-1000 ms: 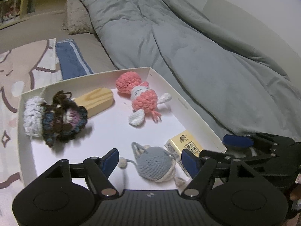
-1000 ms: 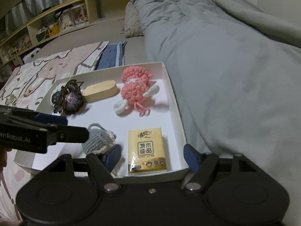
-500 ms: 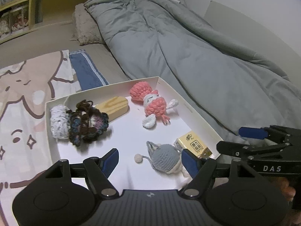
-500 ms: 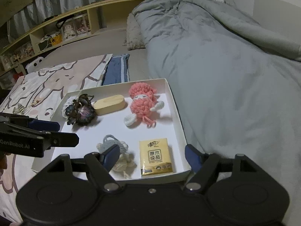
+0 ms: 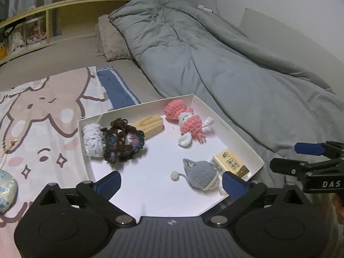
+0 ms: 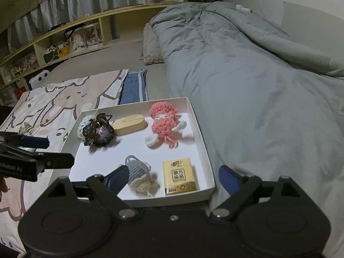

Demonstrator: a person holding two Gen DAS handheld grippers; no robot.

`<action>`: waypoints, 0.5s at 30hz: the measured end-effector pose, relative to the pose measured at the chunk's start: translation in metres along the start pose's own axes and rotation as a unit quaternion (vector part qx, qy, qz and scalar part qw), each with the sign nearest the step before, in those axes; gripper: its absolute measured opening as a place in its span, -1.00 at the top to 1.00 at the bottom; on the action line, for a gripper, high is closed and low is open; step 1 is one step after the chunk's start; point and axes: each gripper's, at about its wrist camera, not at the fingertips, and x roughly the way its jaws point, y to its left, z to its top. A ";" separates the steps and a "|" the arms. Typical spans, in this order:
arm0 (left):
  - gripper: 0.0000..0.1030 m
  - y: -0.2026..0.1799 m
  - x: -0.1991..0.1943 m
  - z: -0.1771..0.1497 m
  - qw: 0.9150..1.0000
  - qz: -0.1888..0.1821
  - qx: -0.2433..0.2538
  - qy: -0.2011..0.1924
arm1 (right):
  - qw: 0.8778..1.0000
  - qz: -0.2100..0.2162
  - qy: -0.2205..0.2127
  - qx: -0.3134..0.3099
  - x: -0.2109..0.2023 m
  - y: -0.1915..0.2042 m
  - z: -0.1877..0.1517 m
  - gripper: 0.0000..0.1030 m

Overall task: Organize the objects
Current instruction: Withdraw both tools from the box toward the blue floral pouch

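Both grippers hang over the white box on the bed: left gripper and right gripper have just sprung wide, nothing between them. Grey crochet toy and tissue pack lie inside.

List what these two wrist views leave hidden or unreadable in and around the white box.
- Grey crochet toy: right wrist view, lower-left part behind the right hand-held gripper finger.
- Tissue pack: left wrist view, near end hidden by the left hand-held gripper finger.
- White box: near wall cut off by gripper bodies, both views.
- Shelf items: too small, dim.
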 end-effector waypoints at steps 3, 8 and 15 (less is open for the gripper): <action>-1.00 0.002 -0.007 -0.002 1.000 0.009 0.004 -0.006 | 1.000 0.001 -0.004 0.004 -0.006 0.000 -0.001 -0.88; -1.00 0.003 -0.018 -0.007 1.000 0.019 0.014 -0.015 | 1.000 0.000 -0.007 0.005 -0.015 0.004 -0.003 -1.00; -1.00 0.009 -0.029 -0.011 0.999 0.021 0.012 -0.023 | 1.000 -0.007 -0.003 0.002 -0.020 0.011 -0.003 -1.00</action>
